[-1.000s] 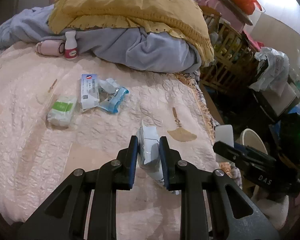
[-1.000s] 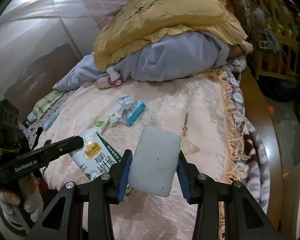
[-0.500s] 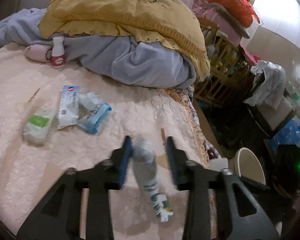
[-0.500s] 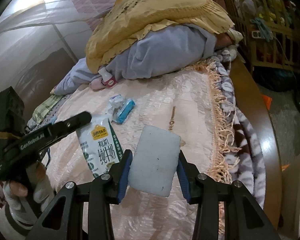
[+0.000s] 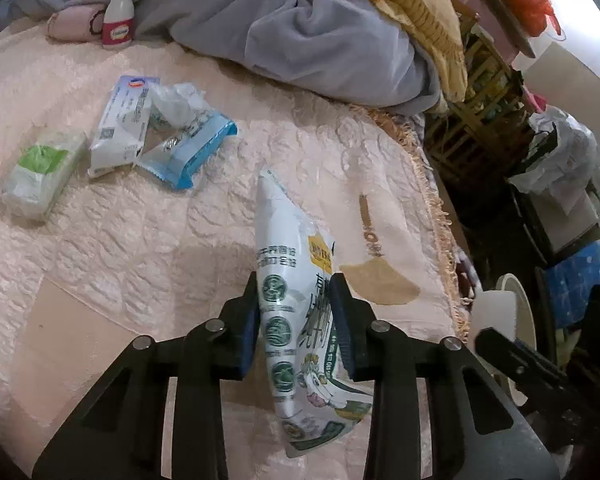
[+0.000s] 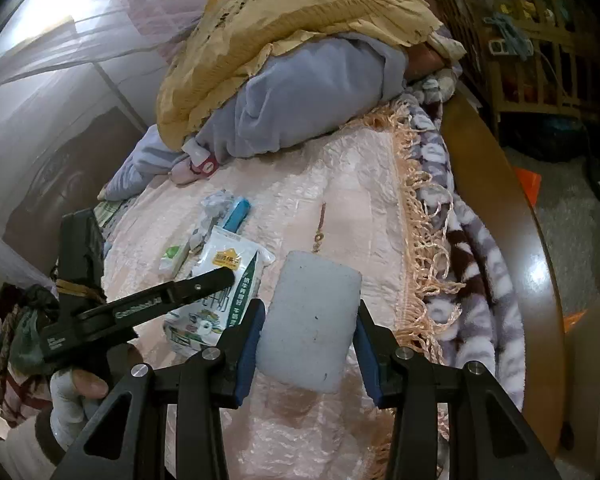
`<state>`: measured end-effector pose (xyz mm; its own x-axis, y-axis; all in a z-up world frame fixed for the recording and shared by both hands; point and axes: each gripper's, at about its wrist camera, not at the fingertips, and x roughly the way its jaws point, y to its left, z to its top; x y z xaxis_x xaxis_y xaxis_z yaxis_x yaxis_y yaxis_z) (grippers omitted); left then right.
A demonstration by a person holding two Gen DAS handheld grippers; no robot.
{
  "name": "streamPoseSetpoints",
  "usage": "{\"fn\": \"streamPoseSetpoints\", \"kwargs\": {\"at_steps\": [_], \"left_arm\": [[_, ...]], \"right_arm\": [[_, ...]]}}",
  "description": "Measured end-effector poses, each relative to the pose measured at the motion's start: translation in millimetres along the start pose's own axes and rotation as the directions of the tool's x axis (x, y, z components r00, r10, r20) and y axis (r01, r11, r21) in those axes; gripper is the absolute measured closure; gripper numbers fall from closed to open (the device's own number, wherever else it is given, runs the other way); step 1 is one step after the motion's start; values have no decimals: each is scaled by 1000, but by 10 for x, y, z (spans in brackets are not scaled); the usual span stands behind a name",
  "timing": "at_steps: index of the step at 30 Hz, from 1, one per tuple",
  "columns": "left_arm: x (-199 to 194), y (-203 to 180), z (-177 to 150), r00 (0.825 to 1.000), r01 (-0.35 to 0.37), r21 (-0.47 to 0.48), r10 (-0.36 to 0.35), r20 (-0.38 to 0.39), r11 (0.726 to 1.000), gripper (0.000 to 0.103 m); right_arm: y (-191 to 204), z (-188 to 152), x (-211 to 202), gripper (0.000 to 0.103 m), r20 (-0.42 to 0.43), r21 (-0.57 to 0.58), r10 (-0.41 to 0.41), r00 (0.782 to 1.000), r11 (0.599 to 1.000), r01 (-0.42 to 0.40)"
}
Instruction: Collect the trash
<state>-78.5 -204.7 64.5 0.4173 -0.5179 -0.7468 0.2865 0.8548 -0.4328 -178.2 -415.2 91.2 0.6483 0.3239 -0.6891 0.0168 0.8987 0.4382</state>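
My left gripper [image 5: 294, 322] is shut on a white and green milk pouch [image 5: 296, 304] and holds it above the pink bedspread [image 5: 120, 248]. The pouch also shows in the right wrist view [image 6: 216, 280], with the left gripper [image 6: 220, 278] on it. My right gripper [image 6: 310, 334] is shut on a pale grey sponge block [image 6: 312, 320]. More trash lies on the bed: a blue wrapper [image 5: 188, 148], a white box [image 5: 122, 120], a green and white tissue pack [image 5: 44, 172] and a small bottle [image 5: 118, 16].
A grey blanket [image 5: 300, 36] under a yellow cover [image 6: 292, 12] is piled at the back of the bed. A white bin [image 5: 508, 328] stands on the floor right of the bed's fringed edge [image 5: 436, 208]. A wooden rack [image 5: 484, 92] and clutter stand beyond it.
My left gripper has lifted the milk pouch off the bed and moved forward and right. The right gripper still holds the sponge, shifted a little toward the bed edge.
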Motion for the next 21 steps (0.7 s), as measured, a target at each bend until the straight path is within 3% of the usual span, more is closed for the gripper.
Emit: {"fn": "streamPoseSetpoints", "kwargs": {"at_steps": [7, 21], "left_arm": [[-220, -248, -66, 1000, 10, 75, -12, 29, 997, 80], [-401, -1012, -198, 996, 75, 210, -84, 36, 975, 80]], "right_arm": [[68, 3, -116, 61, 22, -18, -1, 1000, 1000, 1], [36, -41, -703, 61, 100, -47, -64, 993, 997, 69]]}}
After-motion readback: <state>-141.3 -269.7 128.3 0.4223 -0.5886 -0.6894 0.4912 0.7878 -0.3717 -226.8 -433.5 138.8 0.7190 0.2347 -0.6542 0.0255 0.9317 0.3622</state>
